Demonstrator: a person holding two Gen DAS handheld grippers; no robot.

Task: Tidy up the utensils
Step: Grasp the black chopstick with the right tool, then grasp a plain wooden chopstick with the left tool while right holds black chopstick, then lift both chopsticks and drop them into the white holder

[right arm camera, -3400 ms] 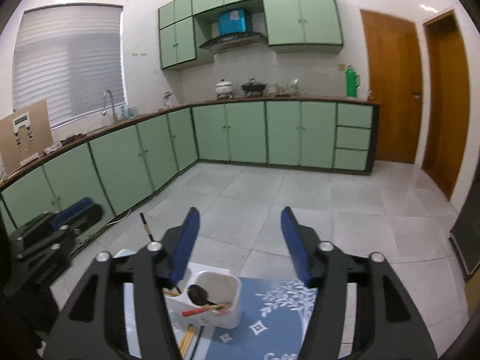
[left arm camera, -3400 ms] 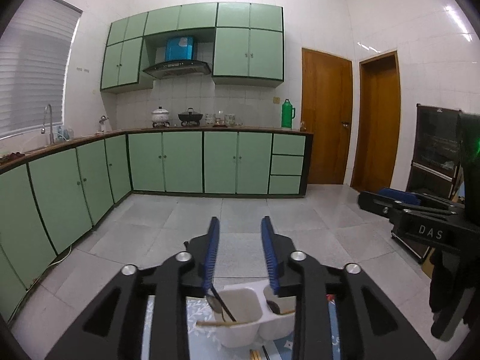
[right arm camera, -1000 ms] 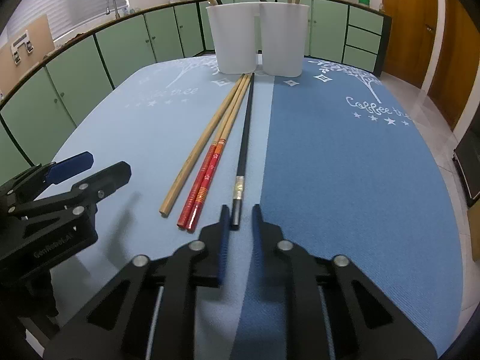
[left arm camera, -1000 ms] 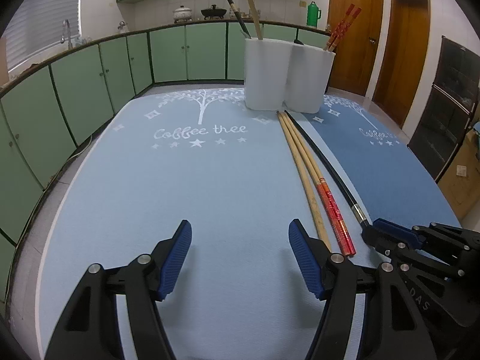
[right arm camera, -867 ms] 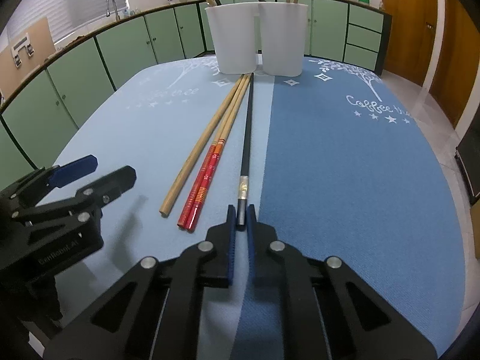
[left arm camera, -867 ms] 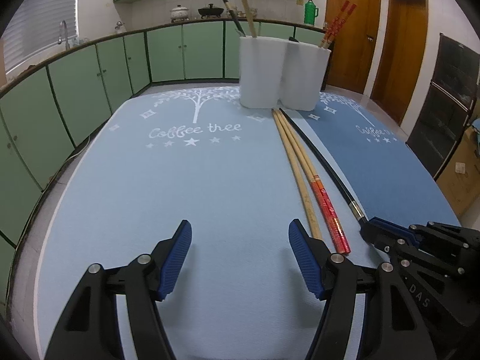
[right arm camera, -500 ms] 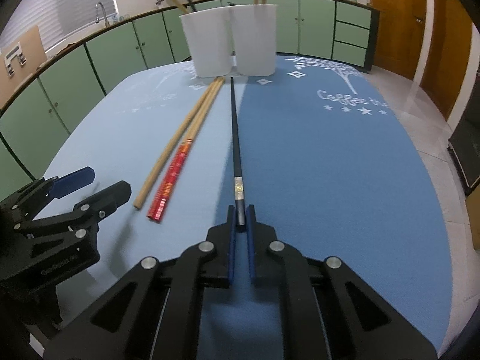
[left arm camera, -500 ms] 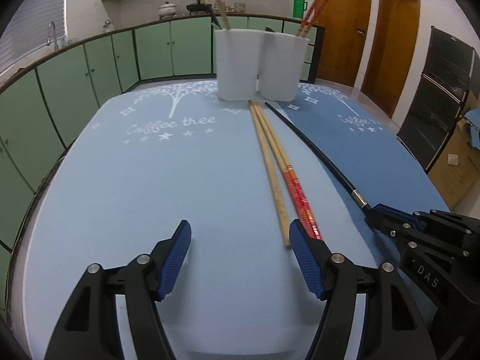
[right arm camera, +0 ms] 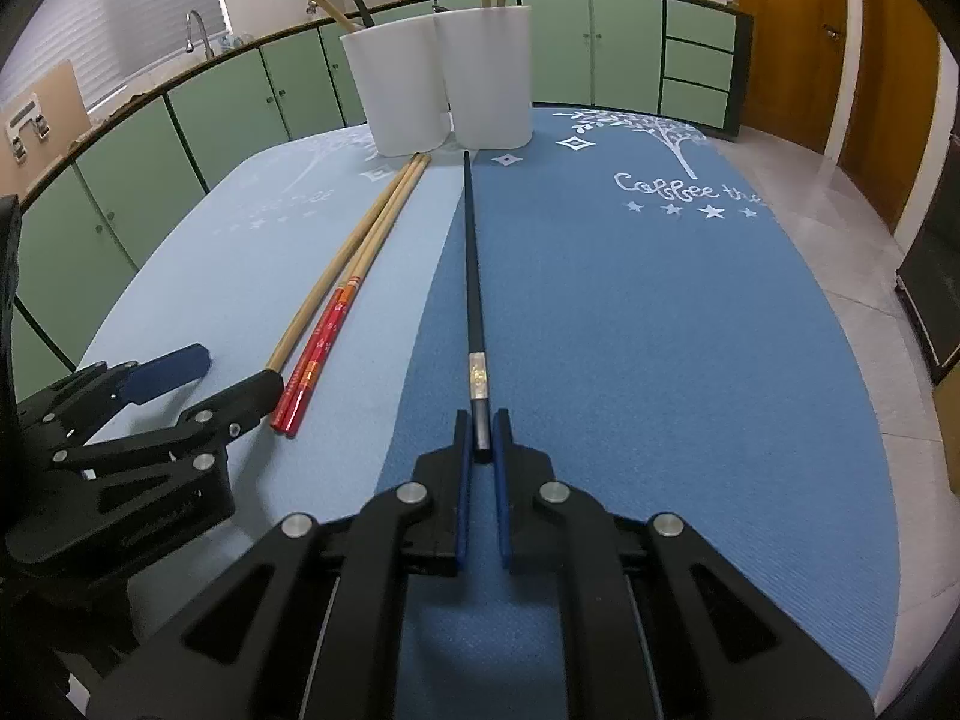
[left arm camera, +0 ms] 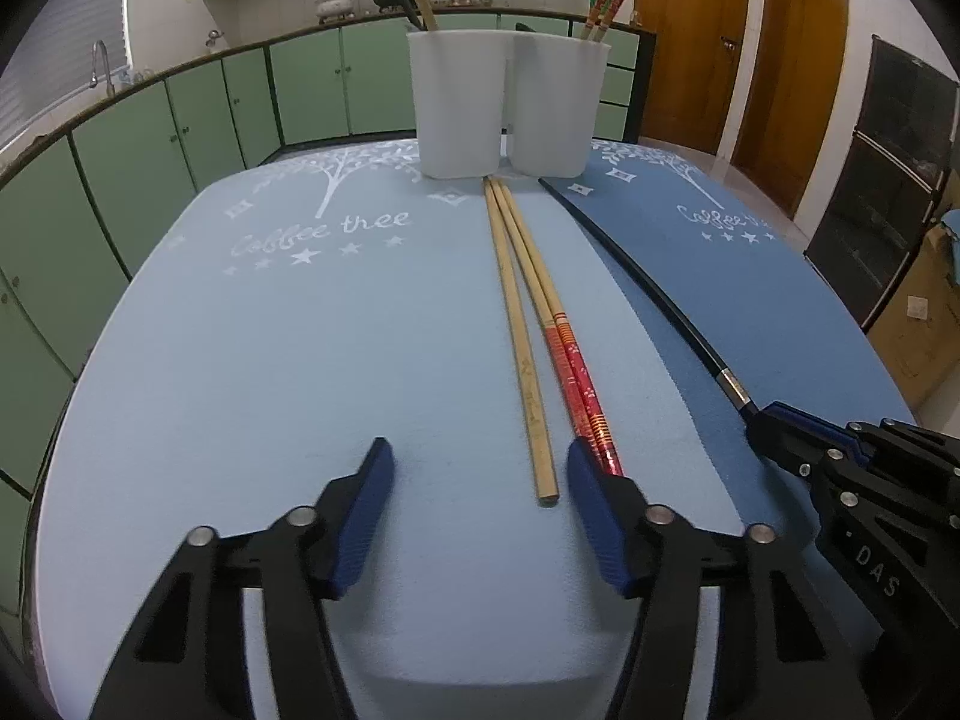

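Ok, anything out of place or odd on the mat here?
Only the unsorted chopsticks: a wooden chopstick and a red pair lie loose on the mat before the white holder. The right gripper pinches a black chopstick. Nothing is spilled or broken.

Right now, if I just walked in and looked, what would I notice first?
Probably the right gripper at the near edge of the blue mat, pinching the end of a long black chopstick that points at the white twin-cup utensil holder at the far end. Beside it lie a plain wooden chopstick and a red-ended pair, with the left gripper closing around the wooden one's near tip without gripping it yet.
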